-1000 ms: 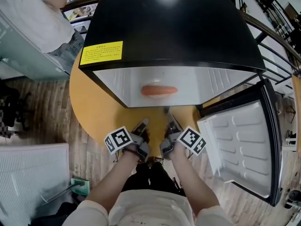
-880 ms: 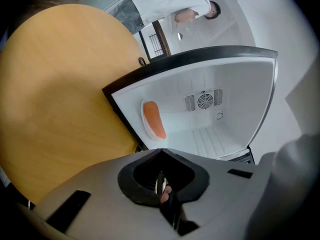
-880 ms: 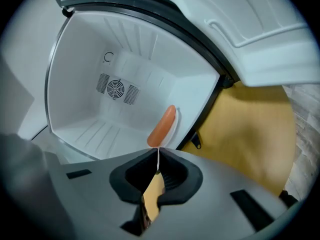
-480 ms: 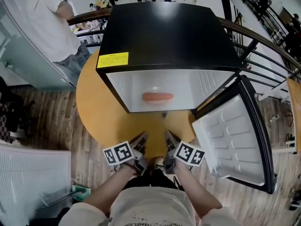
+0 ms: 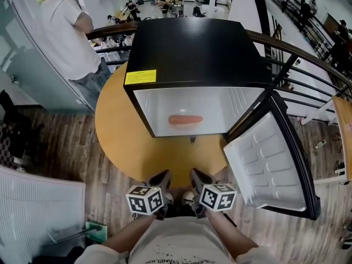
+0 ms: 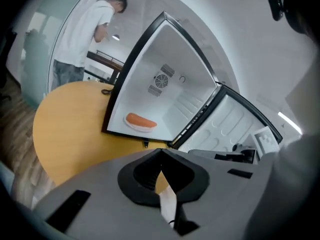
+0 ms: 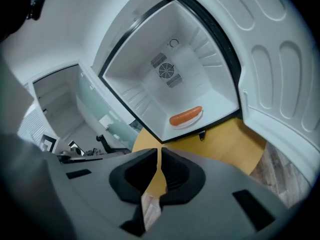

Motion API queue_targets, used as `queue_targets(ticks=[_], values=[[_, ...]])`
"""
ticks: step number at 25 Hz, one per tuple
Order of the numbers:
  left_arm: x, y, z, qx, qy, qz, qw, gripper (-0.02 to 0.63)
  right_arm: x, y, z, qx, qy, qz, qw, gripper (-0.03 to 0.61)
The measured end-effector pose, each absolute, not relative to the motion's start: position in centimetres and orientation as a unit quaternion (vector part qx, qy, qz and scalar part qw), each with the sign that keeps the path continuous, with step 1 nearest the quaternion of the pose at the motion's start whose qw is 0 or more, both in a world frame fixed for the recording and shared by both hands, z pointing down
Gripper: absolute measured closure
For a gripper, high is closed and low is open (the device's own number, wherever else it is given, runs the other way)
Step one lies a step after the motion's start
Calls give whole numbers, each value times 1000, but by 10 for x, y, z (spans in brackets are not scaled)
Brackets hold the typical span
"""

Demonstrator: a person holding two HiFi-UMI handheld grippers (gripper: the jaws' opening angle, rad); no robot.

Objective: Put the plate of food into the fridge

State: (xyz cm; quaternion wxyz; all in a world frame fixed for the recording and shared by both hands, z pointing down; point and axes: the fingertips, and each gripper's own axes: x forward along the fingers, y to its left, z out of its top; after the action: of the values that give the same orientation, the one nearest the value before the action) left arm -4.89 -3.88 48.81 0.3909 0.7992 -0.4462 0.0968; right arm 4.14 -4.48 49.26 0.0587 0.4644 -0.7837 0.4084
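Round yellow table (image 5: 118, 139), plank floor (image 5: 60, 164) | black fridge (image 5: 195, 54) on table, door (image 5: 269, 164) open | plate of food (image 5: 185, 120) inside fridge | left gripper (image 5: 161, 176), right gripper (image 5: 196, 174): jaws together, empty | person (image 5: 63, 34) beside railing (image 5: 300, 40)

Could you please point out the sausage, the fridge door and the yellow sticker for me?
sausage (image 5: 185, 120): head view, middle of its length.
fridge door (image 5: 268, 164): head view, white inner liner.
yellow sticker (image 5: 140, 77): head view, its centre.
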Motion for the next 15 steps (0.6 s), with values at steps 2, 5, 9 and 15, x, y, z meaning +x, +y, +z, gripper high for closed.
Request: queue_targets(ticks=[2,5,9,15], values=[[-50,-28,484,804,-453,113,368,591,39,-38,487,464,-793,389,66,546],[-51,-18,479,809,-462,127,339,591,40,-33,478,471,-802,362,65,546],[-53,-8,486,808,-472,138,325,591,37,-29,477,476,-805,347,75,548],[-48,-6,484,818,-467,143,304,591,32,-24,480,482,-805,331,97,548]])
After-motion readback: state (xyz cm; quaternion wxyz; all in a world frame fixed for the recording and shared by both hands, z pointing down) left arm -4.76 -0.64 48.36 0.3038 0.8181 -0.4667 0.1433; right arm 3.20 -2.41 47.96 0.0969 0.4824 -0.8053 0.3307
